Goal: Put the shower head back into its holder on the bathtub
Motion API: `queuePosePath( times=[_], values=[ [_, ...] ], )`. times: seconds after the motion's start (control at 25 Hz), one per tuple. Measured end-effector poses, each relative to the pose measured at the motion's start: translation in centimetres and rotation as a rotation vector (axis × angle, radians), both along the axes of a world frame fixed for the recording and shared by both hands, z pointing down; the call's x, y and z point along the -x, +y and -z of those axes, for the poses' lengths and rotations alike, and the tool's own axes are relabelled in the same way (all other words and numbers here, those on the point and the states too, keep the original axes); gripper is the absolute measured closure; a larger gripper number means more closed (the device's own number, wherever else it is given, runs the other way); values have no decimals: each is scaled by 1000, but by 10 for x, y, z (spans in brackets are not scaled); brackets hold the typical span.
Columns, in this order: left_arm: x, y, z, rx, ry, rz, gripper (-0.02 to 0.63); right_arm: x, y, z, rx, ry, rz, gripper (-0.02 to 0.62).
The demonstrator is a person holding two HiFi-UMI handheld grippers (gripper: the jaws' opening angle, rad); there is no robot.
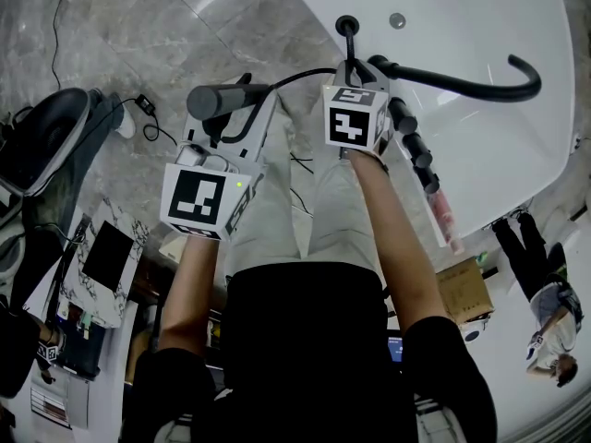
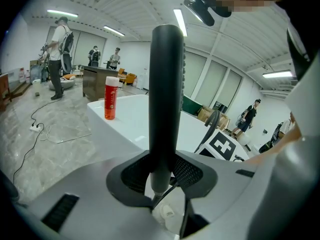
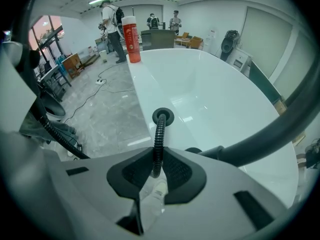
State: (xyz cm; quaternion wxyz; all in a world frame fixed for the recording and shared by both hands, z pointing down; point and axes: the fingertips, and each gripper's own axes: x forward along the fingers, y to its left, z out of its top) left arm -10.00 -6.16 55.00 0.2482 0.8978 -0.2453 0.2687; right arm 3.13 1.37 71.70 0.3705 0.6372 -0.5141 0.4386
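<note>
Forearms outstretched, our left tool (image 2: 162, 168) clamps the shower head (image 2: 166, 84); our right tool (image 3: 157, 167), pointing down, clamps the hose (image 3: 159, 134).

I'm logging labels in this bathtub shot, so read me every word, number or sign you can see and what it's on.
No text here can be read.
Red plastic bottle with a white cap, on the rim of the white bathtub: print too small and blurred to read.
Black-and-white square markers: patterns only, no letters or digits.
</note>
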Motion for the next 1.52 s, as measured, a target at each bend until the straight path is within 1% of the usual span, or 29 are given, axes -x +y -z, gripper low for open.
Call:
queuePosePath(
  times=[0.4,0.72,1.12,1.52],
  values=[
    [2,-8,1,-4,-3,10,462,1,-17,6,-13,-17,3,528],
    [0,-16,5,-3,-2,22,462,-2,-34,12,-38,-35,-17,528],
    [0,-22,4,5,-3,32,462,-9,-55,15,-52,-26,0,528],
    [2,-27,7,-5,1,33,462,-12,-72,16,-65,-10,17,529]
  ],
)
